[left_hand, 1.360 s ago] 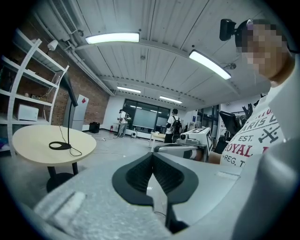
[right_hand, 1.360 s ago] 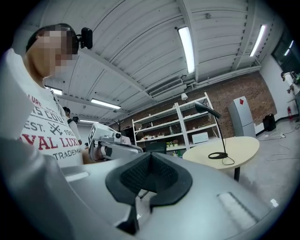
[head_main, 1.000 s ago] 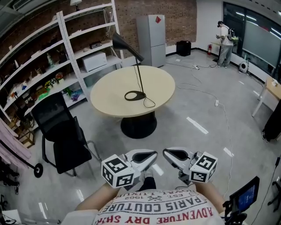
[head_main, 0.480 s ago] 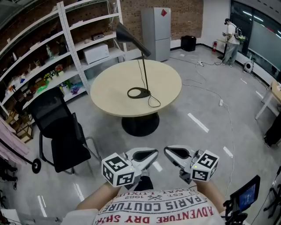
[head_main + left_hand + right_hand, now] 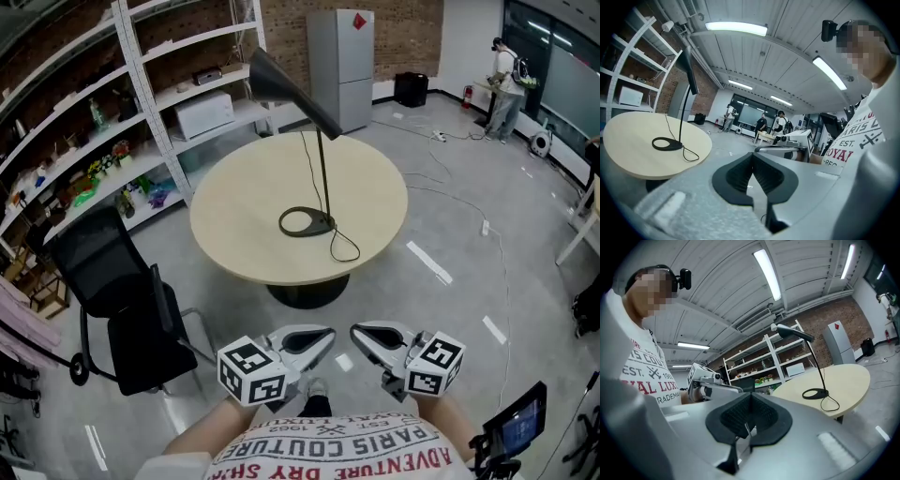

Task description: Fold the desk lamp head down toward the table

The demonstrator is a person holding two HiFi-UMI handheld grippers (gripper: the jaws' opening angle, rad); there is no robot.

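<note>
Round beige tabletop [image 5: 234, 225] on a black pedestal foot [image 5: 305, 293], which stands on a grey concrete floor [image 5: 441, 309]. On top: black desk lamp [image 5: 322, 173], its ring-shaped base [image 5: 306, 223] flat on the surface, right of centre (stem upright, cone head raised and tilted). Thin black cord [image 5: 349, 247] loops on the tabletop just beside the base, toward the near edge.

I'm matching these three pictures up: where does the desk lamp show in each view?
Head view: the desk lamp stands upper middle, on the round table.
Left gripper view: the desk lamp is at the left, on the table.
Right gripper view: the desk lamp is right of centre, on the table.
Shared landmark: the round table under the lamp's ring base.
</note>
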